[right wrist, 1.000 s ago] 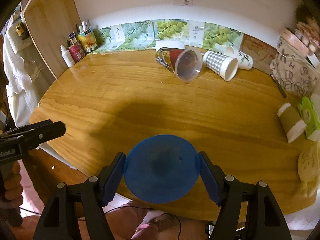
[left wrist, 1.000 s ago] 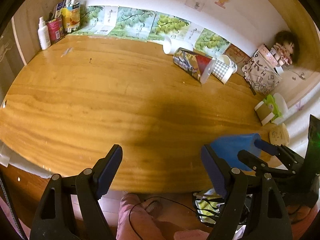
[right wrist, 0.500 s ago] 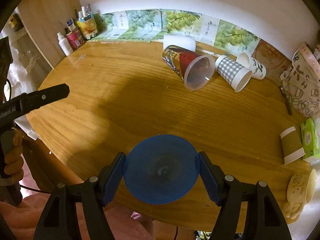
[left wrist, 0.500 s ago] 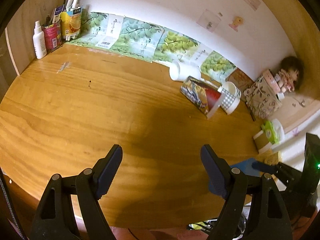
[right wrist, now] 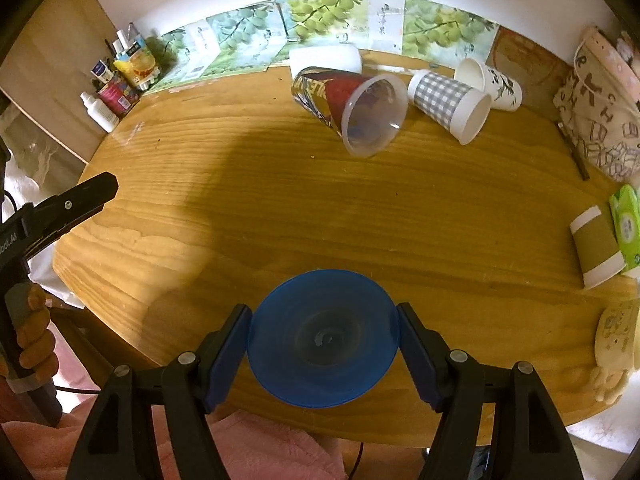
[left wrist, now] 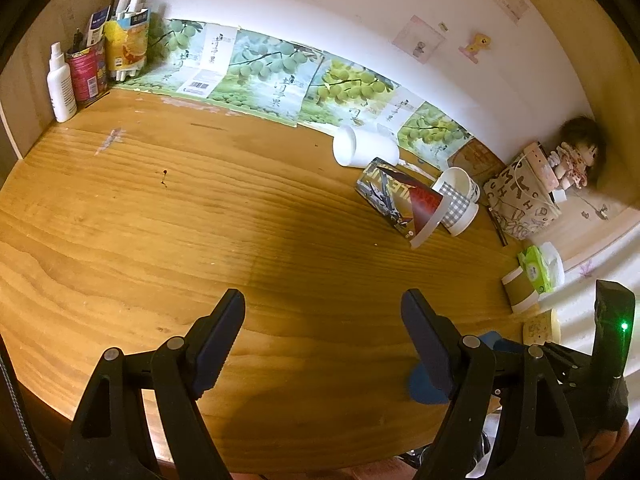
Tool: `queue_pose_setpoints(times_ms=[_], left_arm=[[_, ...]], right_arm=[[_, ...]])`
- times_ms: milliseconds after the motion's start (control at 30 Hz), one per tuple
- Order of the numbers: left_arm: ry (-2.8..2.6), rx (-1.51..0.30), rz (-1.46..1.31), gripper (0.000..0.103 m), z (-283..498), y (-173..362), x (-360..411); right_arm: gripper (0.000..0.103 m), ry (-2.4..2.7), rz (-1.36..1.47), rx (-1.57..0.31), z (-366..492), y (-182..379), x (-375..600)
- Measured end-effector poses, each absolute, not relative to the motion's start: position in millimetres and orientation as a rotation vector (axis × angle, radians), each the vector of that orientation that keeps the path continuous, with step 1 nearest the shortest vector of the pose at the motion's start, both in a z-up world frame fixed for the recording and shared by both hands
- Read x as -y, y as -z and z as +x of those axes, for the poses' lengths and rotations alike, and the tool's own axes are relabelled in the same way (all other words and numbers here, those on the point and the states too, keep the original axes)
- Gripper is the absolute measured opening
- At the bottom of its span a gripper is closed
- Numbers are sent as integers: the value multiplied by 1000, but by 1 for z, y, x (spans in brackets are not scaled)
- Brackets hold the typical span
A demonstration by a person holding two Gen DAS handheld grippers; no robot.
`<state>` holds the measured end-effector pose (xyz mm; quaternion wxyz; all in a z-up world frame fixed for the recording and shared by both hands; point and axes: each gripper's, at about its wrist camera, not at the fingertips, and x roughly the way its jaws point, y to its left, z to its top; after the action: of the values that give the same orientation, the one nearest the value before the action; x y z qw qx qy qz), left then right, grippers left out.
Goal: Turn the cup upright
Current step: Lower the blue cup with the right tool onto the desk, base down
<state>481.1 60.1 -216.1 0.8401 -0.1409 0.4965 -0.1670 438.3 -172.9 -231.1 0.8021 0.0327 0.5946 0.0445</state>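
Near the table's front edge, the blue cup is clamped across its sides by the right gripper; being judged light, thin and slippery, it is best held gently mid-wall. The left gripper is held open, empty.

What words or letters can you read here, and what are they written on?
".AI": end of a white word on the handle of the left hand-held gripper, seen from the right wrist view; the start is cut off.
"H", "R": big loose letters on the patterned bag.
On the grape posters: Chinese characters and a barcode, too small to read surely.
On the printed cup: lettering, too blurred.
On the bottles and cartons: labels too small.
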Motion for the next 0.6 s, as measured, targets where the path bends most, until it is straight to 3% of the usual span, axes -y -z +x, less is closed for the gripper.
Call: queue_pose_setpoints(times_ms=[433, 600], left_arm=[[365, -1030, -281, 83, 469, 204, -56], [359, -1015, -270, 83, 456, 197, -53]], right_arm=[[74, -81, 121, -1237, 428, 220, 176], [79, -88, 143, -1152, 420, 203, 177]])
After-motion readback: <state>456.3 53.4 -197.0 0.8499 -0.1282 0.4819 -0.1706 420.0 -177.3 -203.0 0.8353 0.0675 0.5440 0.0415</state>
